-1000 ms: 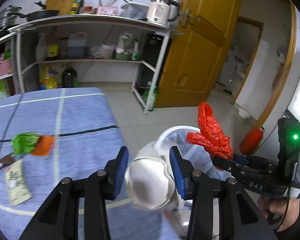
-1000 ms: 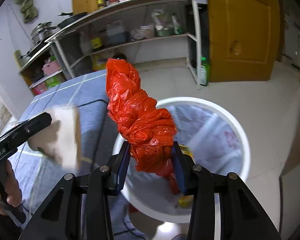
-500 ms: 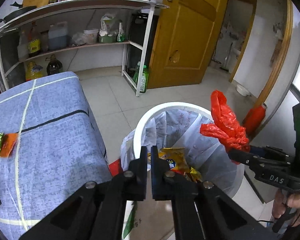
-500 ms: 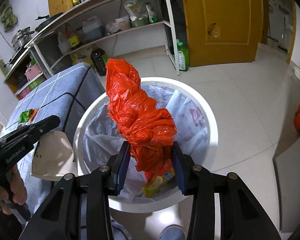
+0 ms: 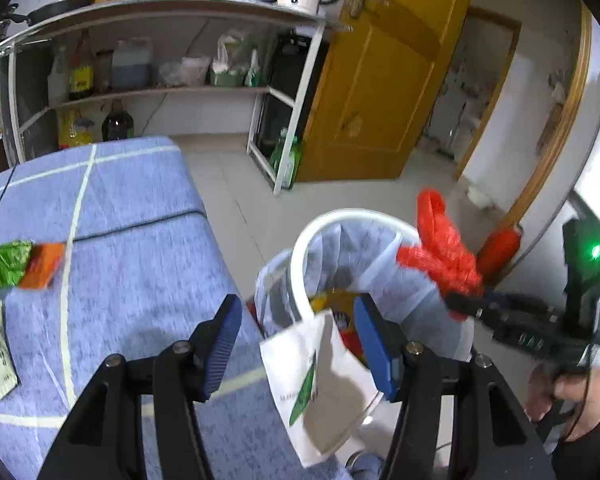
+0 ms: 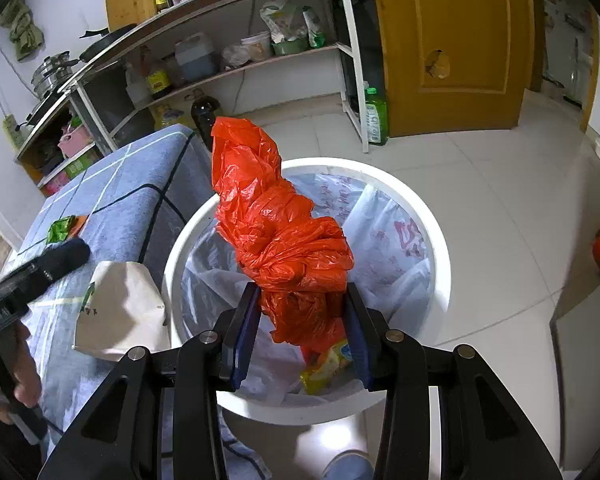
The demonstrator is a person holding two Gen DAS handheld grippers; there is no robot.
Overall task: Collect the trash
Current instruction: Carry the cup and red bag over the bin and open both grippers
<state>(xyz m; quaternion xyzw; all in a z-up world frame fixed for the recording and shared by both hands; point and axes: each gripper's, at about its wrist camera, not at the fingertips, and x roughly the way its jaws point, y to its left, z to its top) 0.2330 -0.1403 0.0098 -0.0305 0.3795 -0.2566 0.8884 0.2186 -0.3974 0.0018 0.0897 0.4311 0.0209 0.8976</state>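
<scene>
Green-and-orange wrapper [image 5: 20, 265] lies on the blue-clothed table [image 5: 140, 248]; left tongs [image 5: 296, 336] just opening, white paper bag [image 5: 320, 384] loose between; right tongs [image 6: 300, 332] clamp the crumpled red plastic bag [image 6: 276, 224] over the white lined bin [image 6: 436, 240].

The round white plastic bin with its pale liner [image 6: 436, 240] is standing hard against the edge of the blue checked tablecloth [image 5: 140, 264]. Its mouth is lying mostly open, but a crumpled red plastic bag [image 6: 284, 236], pinched in the right gripper [image 6: 300, 328], is hanging over the middle. A white paper bag with green print [image 5: 320, 380] is blocking the near rim, apparently loose between the spread left gripper [image 5: 296, 344] pads. Tiled floor beyond is lying bare.
</scene>
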